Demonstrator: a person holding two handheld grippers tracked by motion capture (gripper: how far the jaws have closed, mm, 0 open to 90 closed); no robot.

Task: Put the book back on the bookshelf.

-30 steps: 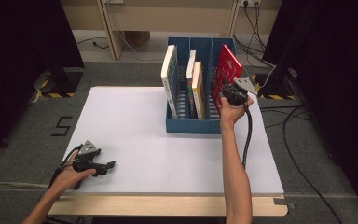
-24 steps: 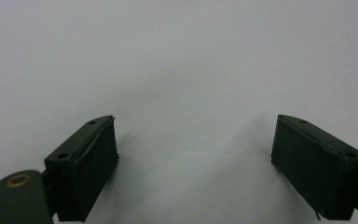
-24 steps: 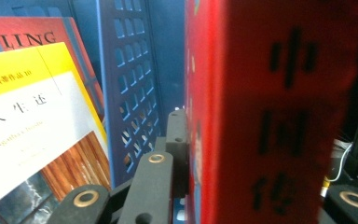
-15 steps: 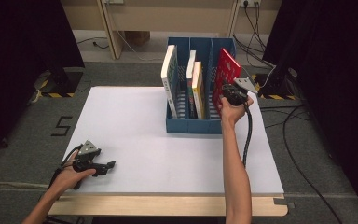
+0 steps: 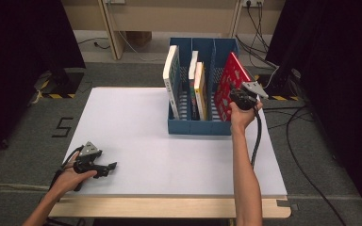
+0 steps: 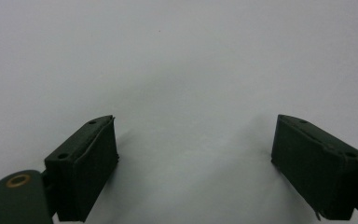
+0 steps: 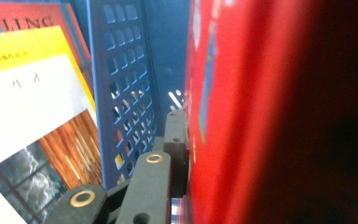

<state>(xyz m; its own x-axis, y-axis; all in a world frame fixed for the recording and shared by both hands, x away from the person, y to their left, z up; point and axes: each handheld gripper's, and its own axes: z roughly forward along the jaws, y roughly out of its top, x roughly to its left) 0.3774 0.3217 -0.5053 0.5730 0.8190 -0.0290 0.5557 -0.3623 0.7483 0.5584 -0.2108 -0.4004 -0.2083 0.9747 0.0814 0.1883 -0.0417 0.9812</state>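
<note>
A red book point(image 5: 229, 85) leans in the right compartment of a blue file rack point(image 5: 199, 127) at the back of the white table. My right gripper point(image 5: 235, 98) is shut on the book's near edge; in the right gripper view one black jaw presses against the red cover point(image 7: 223, 116), and the other jaw is hidden behind the book. My left gripper point(image 5: 108, 167) rests low over the table's front left, jaws wide apart with bare white surface between its fingers point(image 6: 88, 163).
A white book point(image 5: 170, 80) stands in the rack's left compartment, a white and a yellow book point(image 5: 199, 89) in the middle one. The perforated blue divider point(image 7: 126, 93) runs close beside the right jaw. Cables lie on the floor at the right.
</note>
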